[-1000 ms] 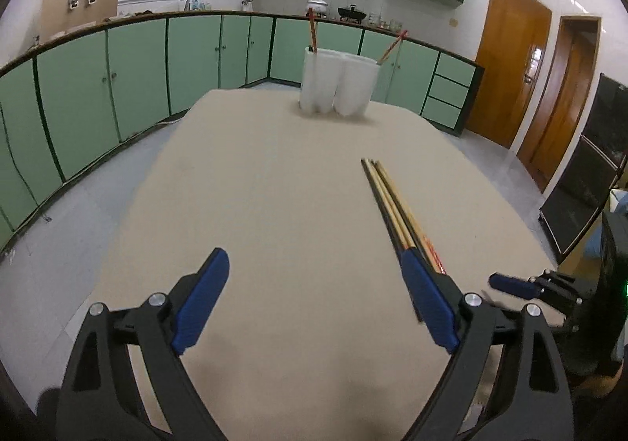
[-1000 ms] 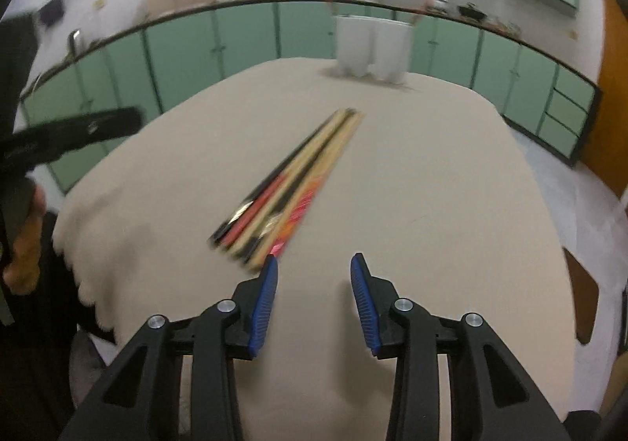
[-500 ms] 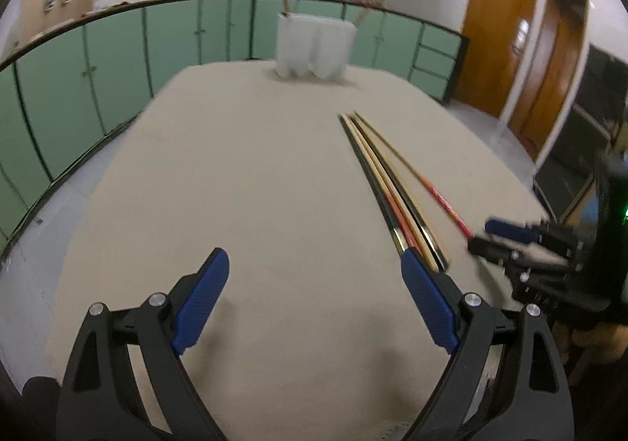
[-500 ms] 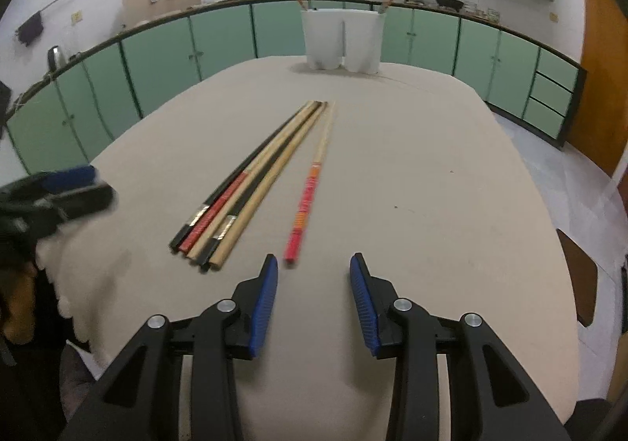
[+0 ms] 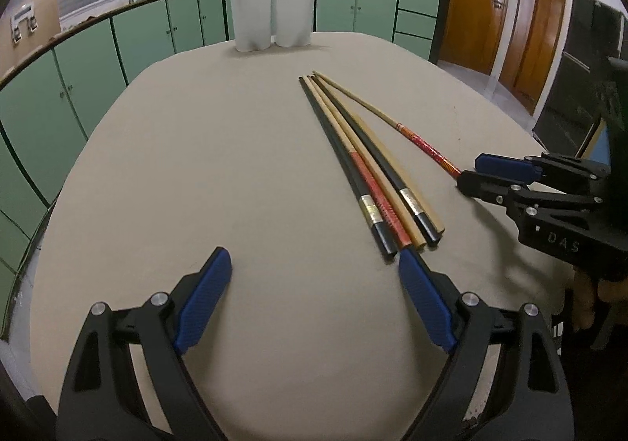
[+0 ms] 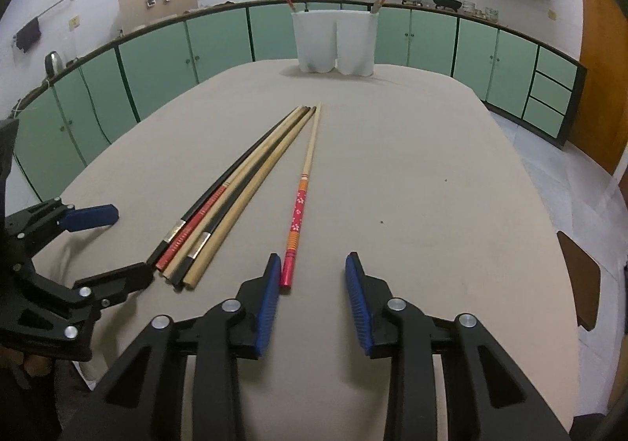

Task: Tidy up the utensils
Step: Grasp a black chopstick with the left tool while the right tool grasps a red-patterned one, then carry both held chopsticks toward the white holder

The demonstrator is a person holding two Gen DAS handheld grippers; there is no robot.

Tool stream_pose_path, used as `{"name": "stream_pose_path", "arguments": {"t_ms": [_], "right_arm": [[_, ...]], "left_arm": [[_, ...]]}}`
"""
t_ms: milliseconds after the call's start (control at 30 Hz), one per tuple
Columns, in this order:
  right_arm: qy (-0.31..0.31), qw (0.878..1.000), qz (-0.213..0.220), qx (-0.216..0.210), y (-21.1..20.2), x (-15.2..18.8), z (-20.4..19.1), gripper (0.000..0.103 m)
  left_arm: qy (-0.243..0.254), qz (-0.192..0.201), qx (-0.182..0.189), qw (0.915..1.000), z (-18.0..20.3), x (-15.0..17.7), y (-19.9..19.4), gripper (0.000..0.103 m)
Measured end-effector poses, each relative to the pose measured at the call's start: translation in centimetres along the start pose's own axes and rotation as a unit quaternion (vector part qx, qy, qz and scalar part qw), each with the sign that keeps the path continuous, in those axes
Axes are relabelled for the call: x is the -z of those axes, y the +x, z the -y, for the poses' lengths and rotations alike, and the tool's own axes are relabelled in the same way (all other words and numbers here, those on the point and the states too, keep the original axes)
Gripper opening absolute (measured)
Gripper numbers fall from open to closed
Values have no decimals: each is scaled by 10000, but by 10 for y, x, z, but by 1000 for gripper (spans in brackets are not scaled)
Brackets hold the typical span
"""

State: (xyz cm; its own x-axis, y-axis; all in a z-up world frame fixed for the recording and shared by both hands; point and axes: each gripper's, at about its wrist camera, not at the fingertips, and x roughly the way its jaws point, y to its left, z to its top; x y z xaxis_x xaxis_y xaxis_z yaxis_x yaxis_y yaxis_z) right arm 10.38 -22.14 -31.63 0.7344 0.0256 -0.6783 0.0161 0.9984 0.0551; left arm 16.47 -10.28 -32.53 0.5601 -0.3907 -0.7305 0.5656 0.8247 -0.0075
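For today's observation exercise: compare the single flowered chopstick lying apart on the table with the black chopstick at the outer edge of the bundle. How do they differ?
The flowered chopstick has a red and orange patterned handle and a pale wooden shaft; the black chopstick is dark along its length with a metallic band near the butt. The flowered chopstick lies alone, apart from the others; the black chopstick lies pressed against its neighbours in the bundle. Both lie flat on the table, tips pointing toward the white holder.

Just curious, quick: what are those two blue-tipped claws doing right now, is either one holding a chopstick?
Left gripper: open wide, holding nothing.
Right gripper: open, narrowing, nothing gripped; the lone red-patterned chopstick lies just ahead.
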Motion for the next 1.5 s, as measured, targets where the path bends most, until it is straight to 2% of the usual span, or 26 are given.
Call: {"name": "stream_pose_path", "arguments": {"t_ms": [200,400,600,667,733,767,833,867,1033,1167,1200,1300,1367,1400,1433,1467,1500], "right_arm": [[82,10000,28,-21,0,0,1,34],[88,10000,37,-4,2,-2,0,34],[100,9998,87,118,4,-3,-4,33],[125,9997,86,170,4,-3,-5,27],[173,9997,75,172,5,-4,-5,15],[183,9996,74,182,5,-4,-6,12],[224,9994,93,247,5,-4,-7,6],[270,9990,115,335,4,-4,-7,6],[713,9943,182,773,1,-1,8,6],[632,9957,188,654,0,1,10,7],[643,9960,184,586,-1,2,10,7],[662,9963,162,526,-5,5,12,8],[652,9966,147,483,-8,8,12,10],[631,9967,148,486,-8,8,12,11],[609,9968,148,493,-8,9,11,11],[615,9968,140,496,-7,8,11,11],[618,9968,126,496,-7,8,12,10]], "left_arm": [[-4,23,-97,10000,6,-5,4,84],[35,63,-42,10000,6,-2,-3,68],[75,137,-30,9999,7,1,-4,64],[11,191,-74,9998,8,-1,-2,57],[-36,249,-101,9996,9,-4,0,39],[-46,273,-130,9995,9,-4,0,34],[-58,324,-328,9989,12,-4,0,12],[-123,334,-374,9987,10,-5,1,8],[-642,432,-840,9935,-3,-2,-2,6],[-646,377,-897,9932,-5,-1,-5,8],[-627,367,-898,9933,-6,-1,-7,10],[-637,329,-850,9938,-12,3,-12,34],[-603,332,-814,9943,-14,7,-13,35],[-589,336,-802,9945,-14,7,-13,34],[-598,326,-759,9948,-13,6,-13,27],[-581,314,-732,9951,-13,5,-12,20],[-510,299,-711,9957,-10,4,-12,6]]}}
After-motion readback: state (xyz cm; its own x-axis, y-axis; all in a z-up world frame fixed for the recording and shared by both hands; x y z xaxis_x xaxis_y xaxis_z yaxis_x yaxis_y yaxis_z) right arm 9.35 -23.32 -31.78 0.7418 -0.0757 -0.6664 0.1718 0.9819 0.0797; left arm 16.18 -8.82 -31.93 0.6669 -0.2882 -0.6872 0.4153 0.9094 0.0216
